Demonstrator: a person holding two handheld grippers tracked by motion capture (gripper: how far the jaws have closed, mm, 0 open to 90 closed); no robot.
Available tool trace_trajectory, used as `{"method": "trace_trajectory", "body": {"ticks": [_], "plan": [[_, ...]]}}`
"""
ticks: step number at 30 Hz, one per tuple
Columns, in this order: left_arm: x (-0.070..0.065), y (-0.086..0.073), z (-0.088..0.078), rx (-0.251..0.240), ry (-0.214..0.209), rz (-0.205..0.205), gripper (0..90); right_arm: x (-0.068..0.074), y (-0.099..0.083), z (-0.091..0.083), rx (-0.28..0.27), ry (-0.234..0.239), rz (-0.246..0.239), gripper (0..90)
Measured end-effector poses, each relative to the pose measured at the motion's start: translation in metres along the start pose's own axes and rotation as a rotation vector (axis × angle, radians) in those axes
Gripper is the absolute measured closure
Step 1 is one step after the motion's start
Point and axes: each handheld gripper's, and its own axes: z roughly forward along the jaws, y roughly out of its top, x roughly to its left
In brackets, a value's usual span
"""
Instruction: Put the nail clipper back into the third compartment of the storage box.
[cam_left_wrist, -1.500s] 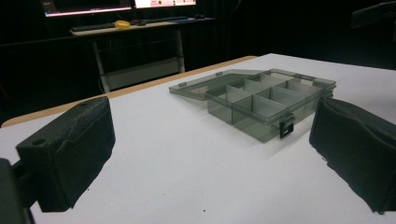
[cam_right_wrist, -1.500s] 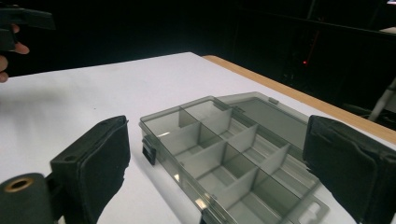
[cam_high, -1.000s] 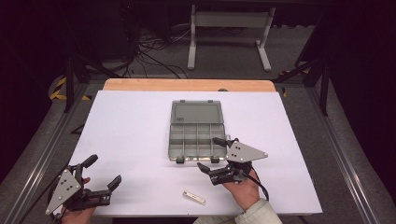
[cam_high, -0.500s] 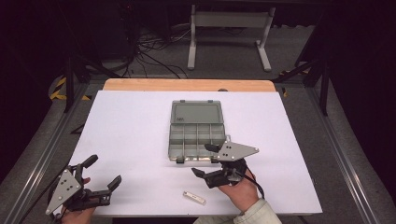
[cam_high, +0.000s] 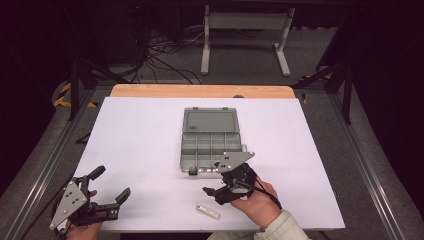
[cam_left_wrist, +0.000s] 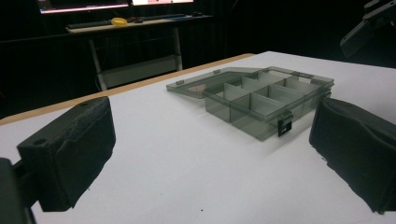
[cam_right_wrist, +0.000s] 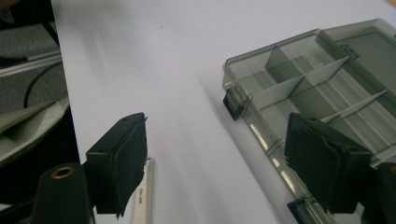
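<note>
Right gripper (cam_high: 214, 186) shifted left toward white tube (cam_high: 208, 212), fingers narrowing, apparently empty

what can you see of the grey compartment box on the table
The compartment box is smoky translucent grey plastic and lies open near the middle of the white table. Its lid is folded flat back on the far side. Thin dividers split the tray into several compartments, which look empty. Dark latches sit on the near front wall. The right hand-held gripper is just before its near edge, not touching it as far as the high view shows.
</note>
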Motion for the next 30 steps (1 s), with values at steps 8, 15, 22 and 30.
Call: {"method": "trace_trajectory", "body": {"ticks": [8,15,22,30], "plan": [[0.000,0.000,0.000,0.000,0.002,0.000,1.4,0.004,0.004,0.010,0.121,0.010,-0.020,23.5],[0.000,0.000,0.001,0.008,-0.002,0.003,1.4,0.005,0.002,0.022,0.211,0.056,-0.014,23.3],[0.000,-0.001,0.002,0.017,-0.006,-0.001,1.4,0.008,0.001,0.028,0.233,0.072,-0.027,22.9],[0.000,-0.001,0.002,0.017,-0.006,-0.001,1.4,0.017,-0.005,0.041,0.221,0.102,-0.019,24.2]]}}
